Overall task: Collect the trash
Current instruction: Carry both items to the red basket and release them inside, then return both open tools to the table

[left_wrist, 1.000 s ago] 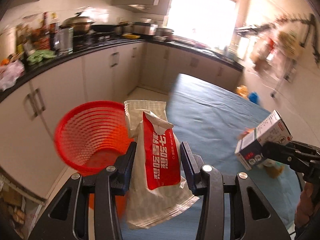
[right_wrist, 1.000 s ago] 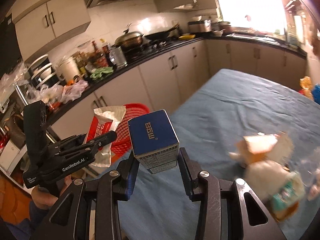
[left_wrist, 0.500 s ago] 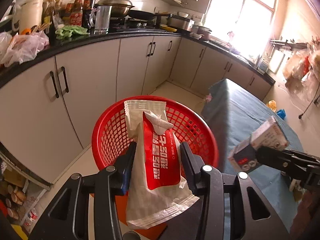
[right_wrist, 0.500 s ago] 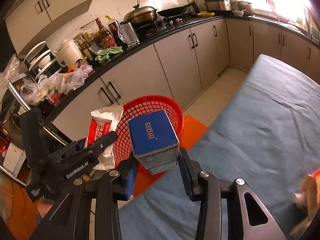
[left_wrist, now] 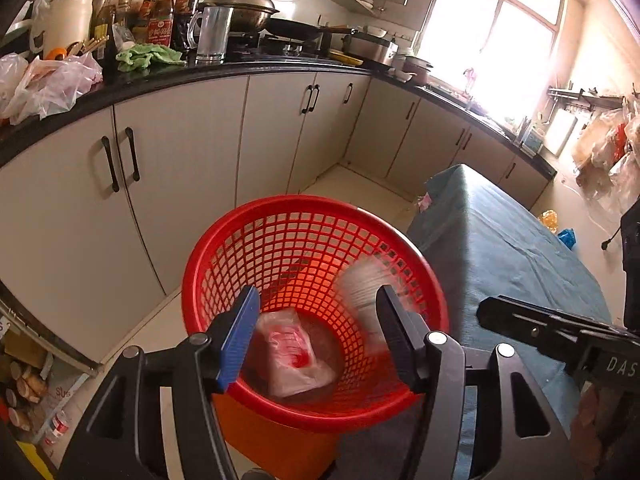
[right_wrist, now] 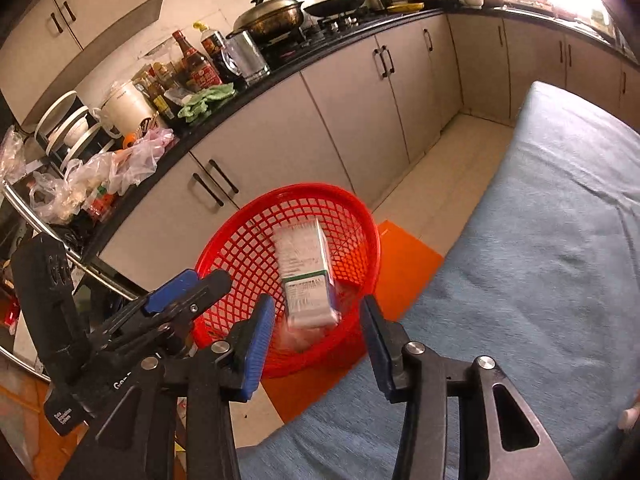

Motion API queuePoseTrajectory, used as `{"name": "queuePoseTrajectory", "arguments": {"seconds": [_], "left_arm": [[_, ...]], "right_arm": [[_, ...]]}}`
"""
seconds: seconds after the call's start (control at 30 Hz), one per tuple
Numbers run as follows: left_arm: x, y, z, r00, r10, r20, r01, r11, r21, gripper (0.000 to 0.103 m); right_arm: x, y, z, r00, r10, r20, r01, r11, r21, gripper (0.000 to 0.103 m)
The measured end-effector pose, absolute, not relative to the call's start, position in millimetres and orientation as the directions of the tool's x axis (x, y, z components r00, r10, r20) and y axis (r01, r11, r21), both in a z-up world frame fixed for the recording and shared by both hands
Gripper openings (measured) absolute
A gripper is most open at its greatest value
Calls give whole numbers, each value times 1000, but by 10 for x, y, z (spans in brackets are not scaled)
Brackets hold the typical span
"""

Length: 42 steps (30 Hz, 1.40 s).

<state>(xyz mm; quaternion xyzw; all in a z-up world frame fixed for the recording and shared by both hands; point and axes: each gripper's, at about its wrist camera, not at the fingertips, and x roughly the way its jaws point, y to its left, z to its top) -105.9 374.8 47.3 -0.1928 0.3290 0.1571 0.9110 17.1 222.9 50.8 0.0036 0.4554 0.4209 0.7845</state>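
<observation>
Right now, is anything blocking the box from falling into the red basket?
No. The box is already dropping inside the red basket, clear of the open right gripper. The packet lies at the bottom, below the open left gripper.

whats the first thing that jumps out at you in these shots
The bright red basket on the floor between the counter cabinets and the blue-covered table grabs the eye. Inside it lie a red-and-white wrapper and a small carton, blurred. Both grippers, left and right, hang above with jaws open and empty.
</observation>
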Motion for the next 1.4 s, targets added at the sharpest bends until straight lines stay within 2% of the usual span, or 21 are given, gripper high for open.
{"name": "queuePoseTrajectory", "arguments": {"seconds": [0.13, 0.27, 0.5, 0.63, 0.83, 1.07, 1.17, 1.3, 1.4], "left_arm": [[-1147, 3551, 599, 762, 146, -631, -383, 888, -256, 63], [-1217, 3238, 683, 790, 114, -602, -332, 906, -263, 70], [-1166, 2275, 660, 810, -6, -586, -159, 960, -231, 70], [-1101, 1711, 603, 795, -95, -599, -40, 977, -208, 70], [-1014, 1015, 571, 758, -159, -633, 79, 985, -153, 71], [-996, 678, 620, 749, -174, -639, 127, 985, -119, 75], [-972, 609, 653, 751, -175, -637, 137, 985, -108, 79], [-880, 482, 718, 751, -174, -637, 149, 984, -94, 82], [-792, 354, 748, 754, -195, -627, 177, 980, -91, 92]], "right_arm": [[85, 1944, 634, 266, 680, -683, -648, 651, 395, 48], [-126, 1563, 724, 321, 682, -657, -650, 663, 372, 60], [-602, 655, 785, 462, 641, -612, -630, 724, 282, 60], [-790, 21, 709, 537, 602, -591, -569, 776, 273, 60], [-980, -873, 515, 634, 502, -588, -434, 860, 266, 60], [-947, -1782, 402, 721, 402, -564, -243, 910, 337, 60], [-894, -1992, 315, 734, 371, -569, -173, 912, 372, 60], [-868, -2158, 287, 734, 402, -547, -149, 882, 448, 62], [-856, -2186, 288, 730, 416, -542, -152, 872, 465, 63]]}}
